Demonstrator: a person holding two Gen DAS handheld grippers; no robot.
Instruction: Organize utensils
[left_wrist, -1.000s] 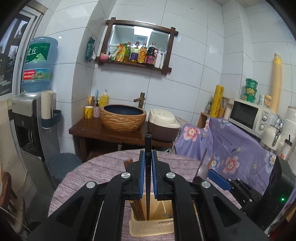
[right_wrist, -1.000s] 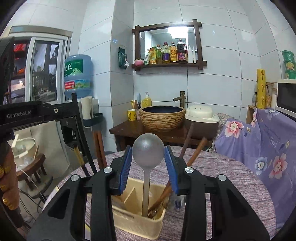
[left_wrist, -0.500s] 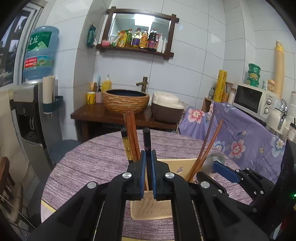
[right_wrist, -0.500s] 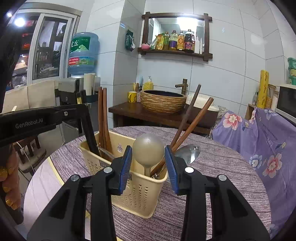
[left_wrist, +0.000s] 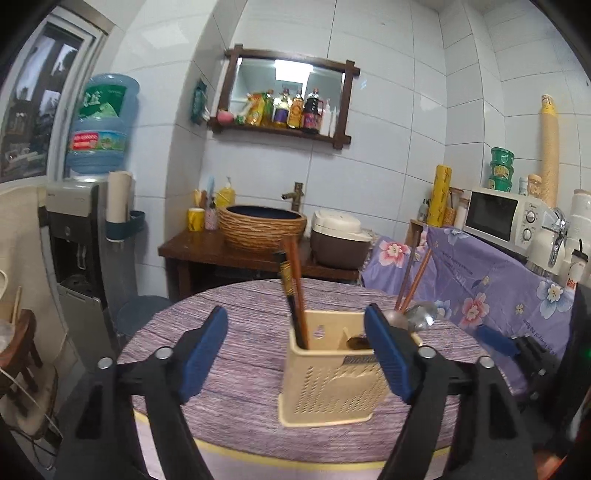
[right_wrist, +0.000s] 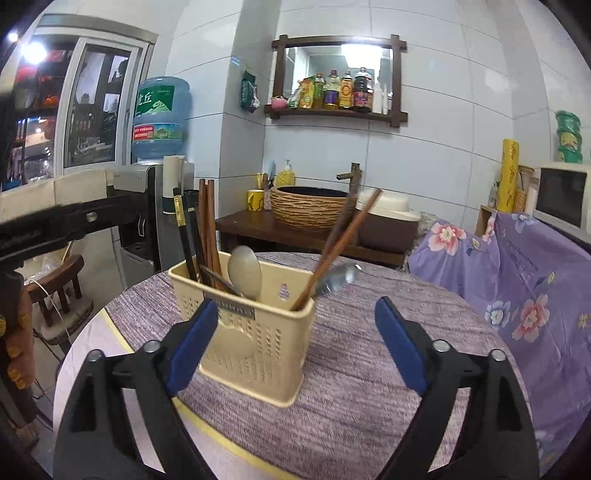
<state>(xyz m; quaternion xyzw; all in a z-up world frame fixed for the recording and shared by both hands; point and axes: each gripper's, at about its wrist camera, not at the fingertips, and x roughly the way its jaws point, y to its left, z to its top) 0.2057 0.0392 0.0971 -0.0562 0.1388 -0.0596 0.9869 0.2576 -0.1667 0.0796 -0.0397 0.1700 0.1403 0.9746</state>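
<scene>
Item: cream caddy (right_wrist: 255, 332), standing upright on the round table (right_wrist: 369, 369), at our 12 o'clock. We are counting inside it dark chopsticks (right_wrist: 188, 240) at 10 o'clock, brown chopsticks (right_wrist: 340, 243) leaning toward 2 o'clock, and a spoon (right_wrist: 244, 271) bowl-up between them. We are holding the left gripper (left_wrist: 295, 354) and right gripper (right_wrist: 295, 343) spread, jaws having just been opening, nothing pinched between either pair.

You're in a white-tiled room (left_wrist: 388, 155): wood-framed mirror shelf (right_wrist: 338, 79) with bottles, woven basin (left_wrist: 264, 230) on dark cabinet, water dispenser (right_wrist: 160, 118) left, microwave (left_wrist: 504, 218) right.
</scene>
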